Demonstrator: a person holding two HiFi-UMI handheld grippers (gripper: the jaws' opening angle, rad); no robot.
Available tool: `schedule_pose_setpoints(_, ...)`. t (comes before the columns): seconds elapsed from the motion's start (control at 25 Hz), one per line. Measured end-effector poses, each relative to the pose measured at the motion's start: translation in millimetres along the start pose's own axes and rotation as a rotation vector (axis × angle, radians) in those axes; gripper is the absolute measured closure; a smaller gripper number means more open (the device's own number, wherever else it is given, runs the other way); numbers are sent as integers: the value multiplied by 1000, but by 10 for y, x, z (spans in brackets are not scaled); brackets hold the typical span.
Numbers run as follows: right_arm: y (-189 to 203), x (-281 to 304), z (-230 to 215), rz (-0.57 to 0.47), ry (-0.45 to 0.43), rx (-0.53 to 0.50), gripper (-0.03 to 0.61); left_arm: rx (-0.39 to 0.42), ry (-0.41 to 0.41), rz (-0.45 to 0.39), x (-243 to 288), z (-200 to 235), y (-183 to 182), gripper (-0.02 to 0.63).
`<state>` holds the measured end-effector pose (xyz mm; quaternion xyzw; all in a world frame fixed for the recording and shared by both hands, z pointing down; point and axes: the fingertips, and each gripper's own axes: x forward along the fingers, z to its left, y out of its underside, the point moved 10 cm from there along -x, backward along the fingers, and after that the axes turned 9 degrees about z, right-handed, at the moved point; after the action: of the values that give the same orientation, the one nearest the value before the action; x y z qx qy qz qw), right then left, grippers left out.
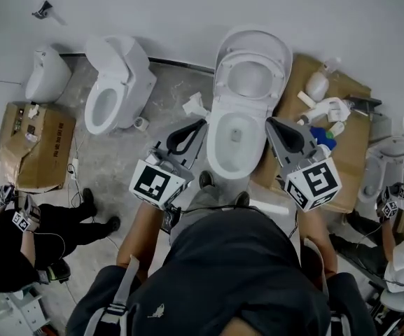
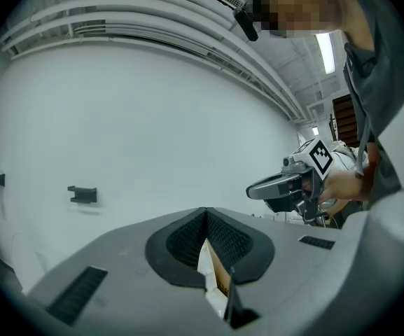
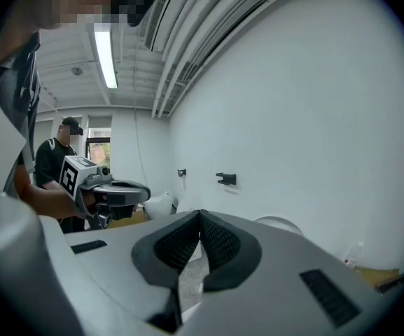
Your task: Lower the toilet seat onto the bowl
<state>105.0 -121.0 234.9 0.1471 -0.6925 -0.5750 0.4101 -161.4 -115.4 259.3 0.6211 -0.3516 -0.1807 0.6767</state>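
Head view looks down on a toilet whose seat (image 1: 252,53) stands raised against the wall behind the bowl (image 1: 235,142). The left gripper (image 1: 202,123) is held at the bowl's left side and the right gripper (image 1: 269,120) at its right side, both pointing toward the wall and both short of the seat. In each gripper view the jaws are pressed together at the tips with nothing between them, facing bare wall. A second toilet (image 1: 114,89) stands to the left, and bottles (image 1: 317,84) lie on cardboard (image 1: 345,142) to the right.
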Motion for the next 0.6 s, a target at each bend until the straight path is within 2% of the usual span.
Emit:
schedule_pose_setpoints(0.12,-96,182,40,-3,52,14,571,-13,52,-13,118,309,4,609)
schedule_pose_setpoints(0.28,-246,394,87,-14,127,30,571,33,135,-53,247,709,-71,610)
schedule_pose_setpoints(0.6,-326,699,52,27,183,50,571,4,209,-44,471,1049,1,610)
